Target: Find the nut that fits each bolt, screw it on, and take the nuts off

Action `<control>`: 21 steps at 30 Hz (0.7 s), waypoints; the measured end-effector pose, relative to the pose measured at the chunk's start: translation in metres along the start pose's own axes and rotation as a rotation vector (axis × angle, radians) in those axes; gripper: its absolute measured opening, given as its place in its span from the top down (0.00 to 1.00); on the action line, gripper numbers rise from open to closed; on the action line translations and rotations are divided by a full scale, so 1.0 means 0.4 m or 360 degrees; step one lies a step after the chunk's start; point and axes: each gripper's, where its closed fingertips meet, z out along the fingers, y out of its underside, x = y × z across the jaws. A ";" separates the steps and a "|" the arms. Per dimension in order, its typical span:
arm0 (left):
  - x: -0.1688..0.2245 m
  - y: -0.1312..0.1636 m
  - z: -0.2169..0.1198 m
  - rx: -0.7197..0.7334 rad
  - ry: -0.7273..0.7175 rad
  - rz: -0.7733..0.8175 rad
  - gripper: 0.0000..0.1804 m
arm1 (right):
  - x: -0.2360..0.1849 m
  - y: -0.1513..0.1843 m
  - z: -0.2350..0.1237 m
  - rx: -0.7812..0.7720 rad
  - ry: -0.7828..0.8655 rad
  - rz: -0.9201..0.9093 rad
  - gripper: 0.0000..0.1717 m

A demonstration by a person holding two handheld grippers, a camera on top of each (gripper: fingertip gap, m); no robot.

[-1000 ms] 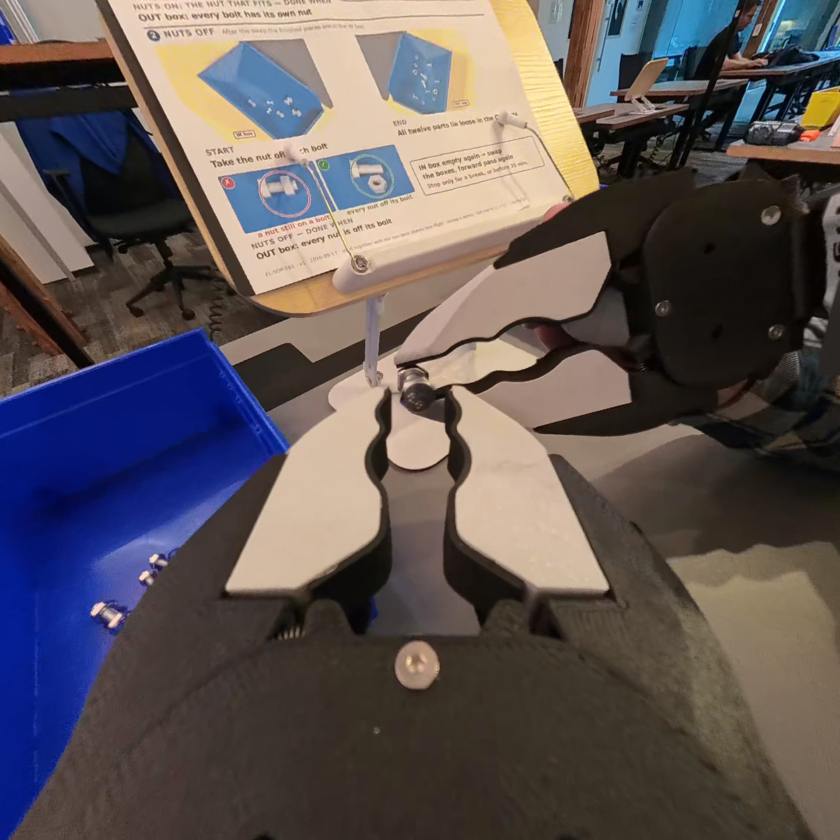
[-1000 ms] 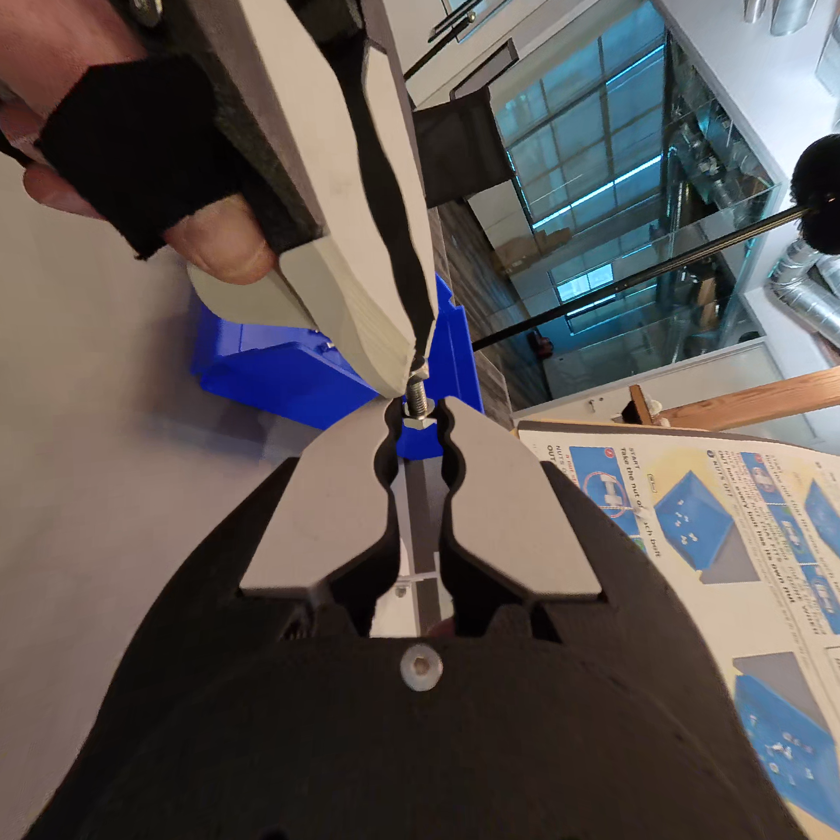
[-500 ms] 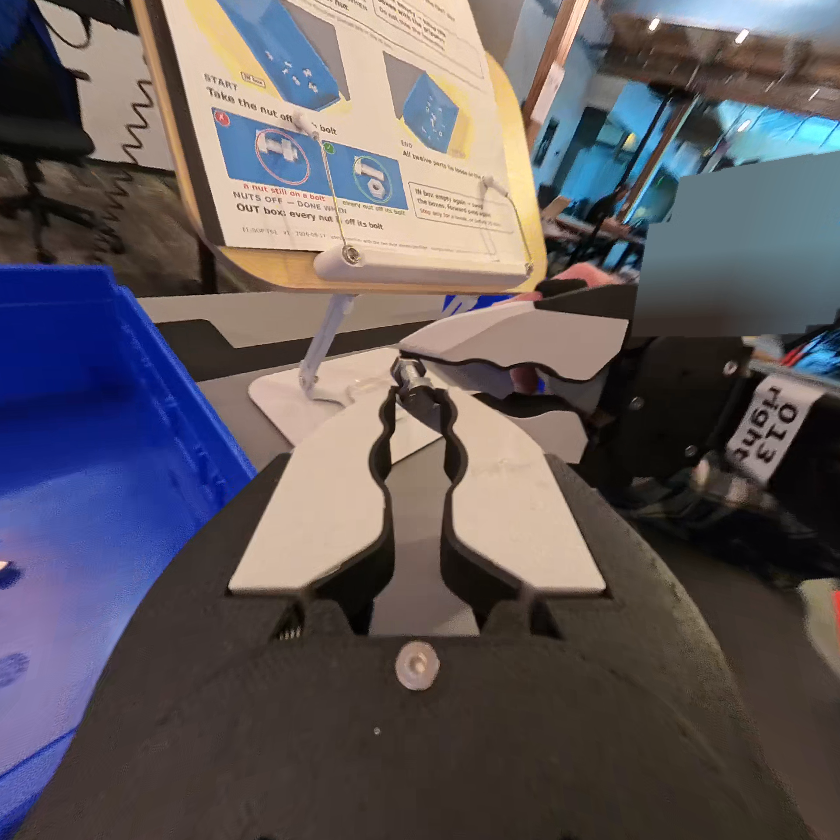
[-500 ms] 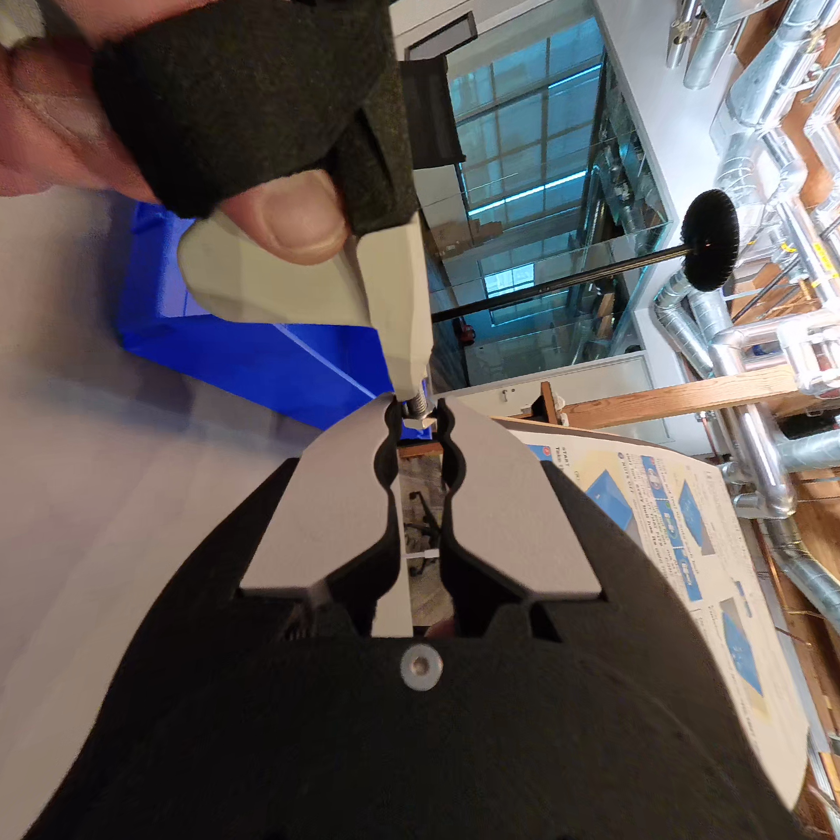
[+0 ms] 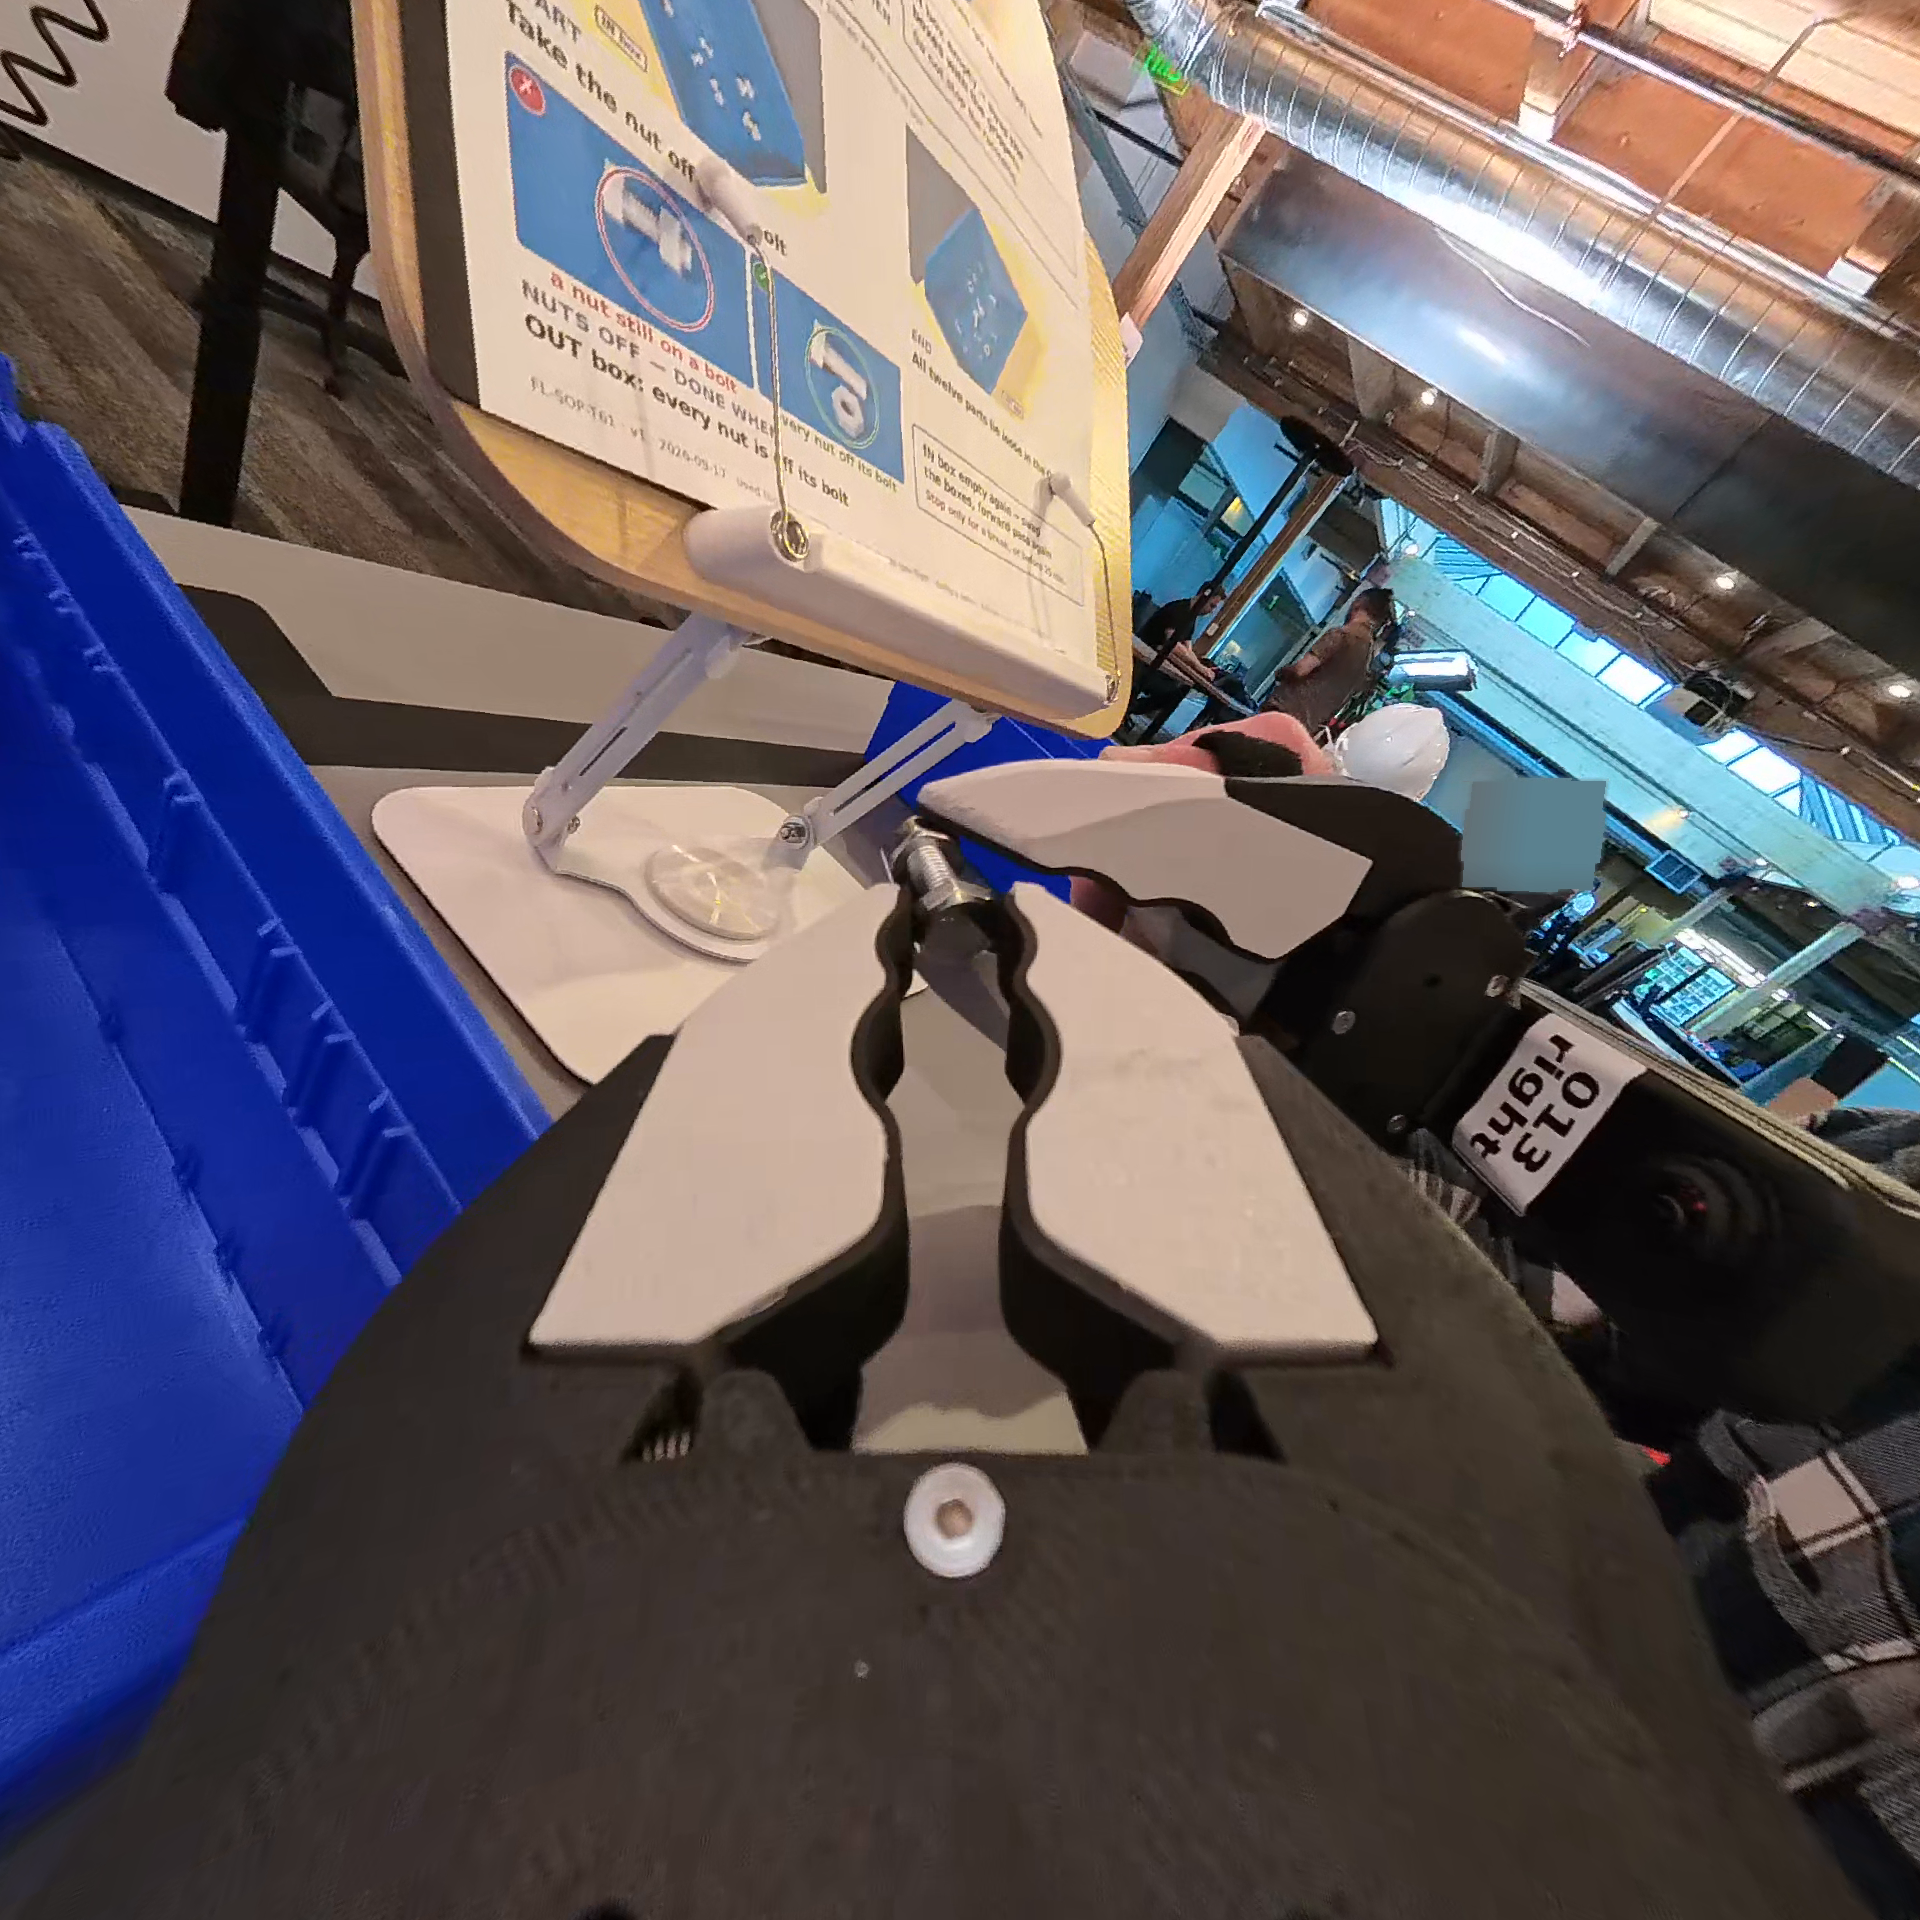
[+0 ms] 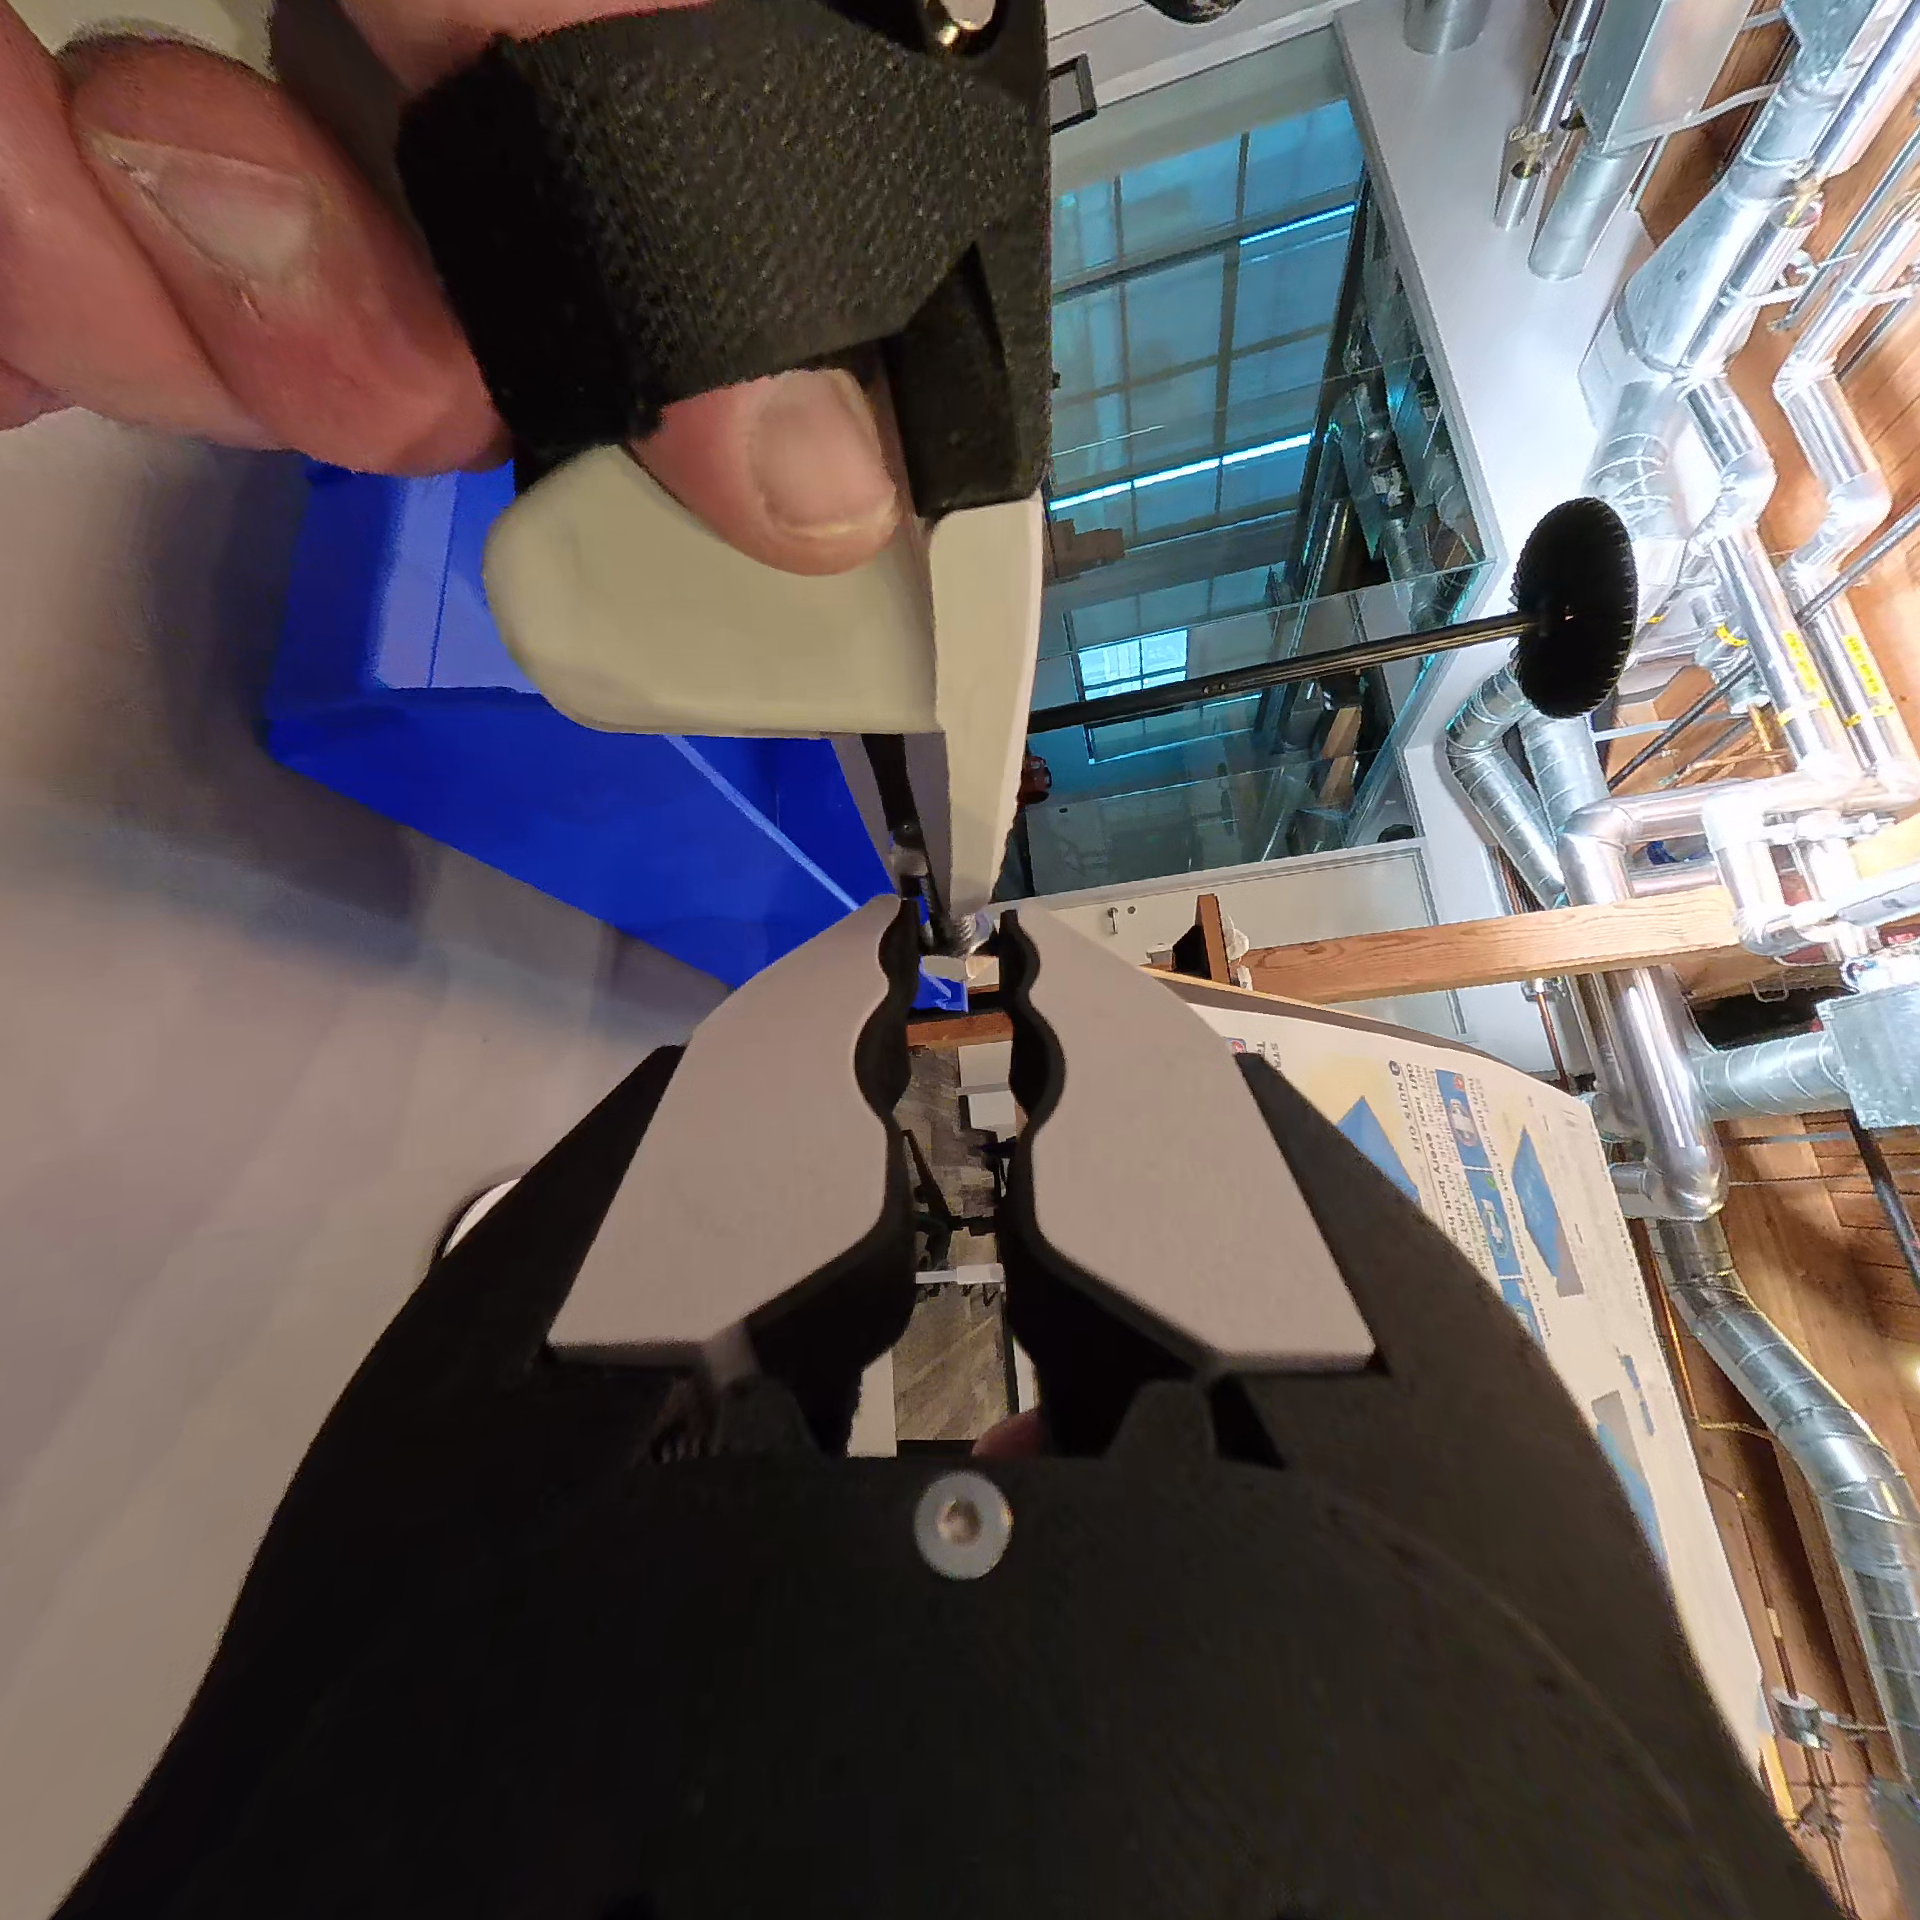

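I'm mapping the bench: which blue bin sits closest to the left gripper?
The blue bin right beside the left gripper; the other bin lies farther off, behind the stand.

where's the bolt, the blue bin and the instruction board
bolt (image 5: 928, 871): left wrist view, on its threaded shank
blue bin (image 5: 156, 935): left wrist view, on its side wall
instruction board (image 5: 727, 312): left wrist view, on its printed sheet

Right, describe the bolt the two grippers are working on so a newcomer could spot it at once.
Start at the white base of the tilted instruction board stand, between the blue bins. Just right of that base, the left gripper and right gripper meet tip to tip. The bolt is the short silver threaded rod bridging their jaws, the only metal part held off the table.
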 end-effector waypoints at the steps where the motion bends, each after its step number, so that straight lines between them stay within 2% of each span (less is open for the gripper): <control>1: -0.001 0.000 0.000 0.0000 0.0002 -0.0005 0.92 | 0.000 0.001 0.000 0.0000 -0.0001 -0.0002 0.91; 7: -0.003 0.001 0.000 0.0017 0.0015 -0.0015 0.92 | -0.004 0.003 0.001 0.0004 -0.0030 -0.0018 0.91; 14: 0.014 -0.028 -0.014 0.0105 0.0059 0.0033 0.92 | 0.019 0.028 -0.010 0.0046 -0.0065 0.0001 0.83; 16: 0.032 -0.047 -0.022 0.0179 0.0140 0.0049 0.92 | 0.030 0.027 -0.014 0.0111 -0.0098 0.0148 0.83; 21: 0.079 -0.074 -0.039 0.0300 0.0375 0.0073 0.92 | 0.061 0.011 -0.033 0.0412 -0.0367 0.0895 0.81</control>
